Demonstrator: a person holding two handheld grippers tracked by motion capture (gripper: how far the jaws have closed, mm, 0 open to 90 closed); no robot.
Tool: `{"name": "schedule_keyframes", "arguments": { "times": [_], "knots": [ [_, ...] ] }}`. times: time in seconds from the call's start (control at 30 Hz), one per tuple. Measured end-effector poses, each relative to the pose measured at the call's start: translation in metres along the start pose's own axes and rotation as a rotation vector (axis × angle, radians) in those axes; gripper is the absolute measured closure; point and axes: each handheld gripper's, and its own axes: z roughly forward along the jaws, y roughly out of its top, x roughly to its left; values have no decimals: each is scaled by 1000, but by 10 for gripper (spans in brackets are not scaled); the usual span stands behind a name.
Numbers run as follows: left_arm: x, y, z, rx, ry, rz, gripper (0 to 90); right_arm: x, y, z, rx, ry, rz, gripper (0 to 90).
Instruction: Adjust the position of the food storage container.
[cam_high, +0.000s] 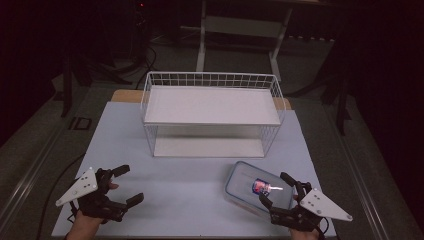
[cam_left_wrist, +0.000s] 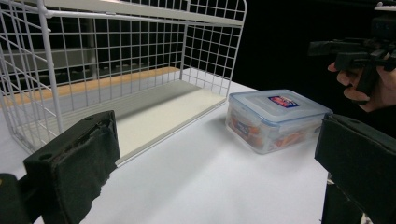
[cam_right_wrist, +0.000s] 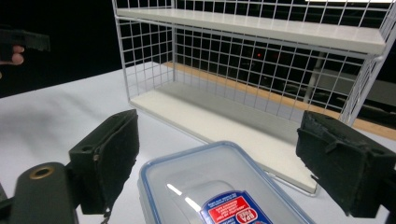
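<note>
A clear lidded container (cam_high: 259, 188) with a red and blue label is seen lying on the table (cam_high: 190, 185) at its near right, in front of the white wire shelf rack (cam_high: 212, 112). The right tongs (cam_high: 279, 189) are held spread wide at the container's near edge, not pressing on it. The left tongs (cam_high: 126, 184) are held apart over the bare table, well away from the container.

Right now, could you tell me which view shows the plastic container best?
The left gripper view: the plastic container appears whole, lid, side walls and contents. The high view shows its lid from above, dimly; the right gripper view crops it at the bottom edge.
</note>
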Motion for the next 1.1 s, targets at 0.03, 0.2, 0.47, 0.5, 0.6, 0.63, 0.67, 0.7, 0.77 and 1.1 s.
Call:
{"name": "schedule_keyframes", "arguments": {
  "times": [0.03, 0.2, 0.47, 0.5, 0.6, 0.63, 0.67, 0.7, 0.77, 1.1],
  "knots": [
    [0, 0, 0, 0, 0, 0, 0, 0, 0, 0, 0, 0, 0, 122],
    [-2, 1, -2, -6, 5, 7, 0, 4, 7, -1, -5, -29, 25, 109],
    [-2, 2, -2, -4, 4, 9, 0, 10, 6, -7, 122, 37, -19, 283],
    [-2, 2, -2, -4, 2, 8, 0, 8, 3, -8, 144, 44, -19, 315],
    [-2, 2, -1, -3, 1, 8, 0, 5, -7, -14, 187, 54, -5, 438],
    [-2, 2, -1, -4, 1, 7, 0, 4, -10, -16, 200, 57, 2, 482],
    [-2, 1, 0, -3, 0, 7, 0, 3, -13, -18, 212, 65, 8, 533],
    [-2, 1, 0, -2, 1, 7, 0, 3, -16, -20, 225, 70, 13, 585],
    [-1, 1, 0, 2, 0, 3, 0, 2, -22, -23, 253, 92, 21, 676],
    [-1, 0, 2, 7, -3, 3, 0, 6, -44, -30, 394, 162, -2, 897]
  ]
}}
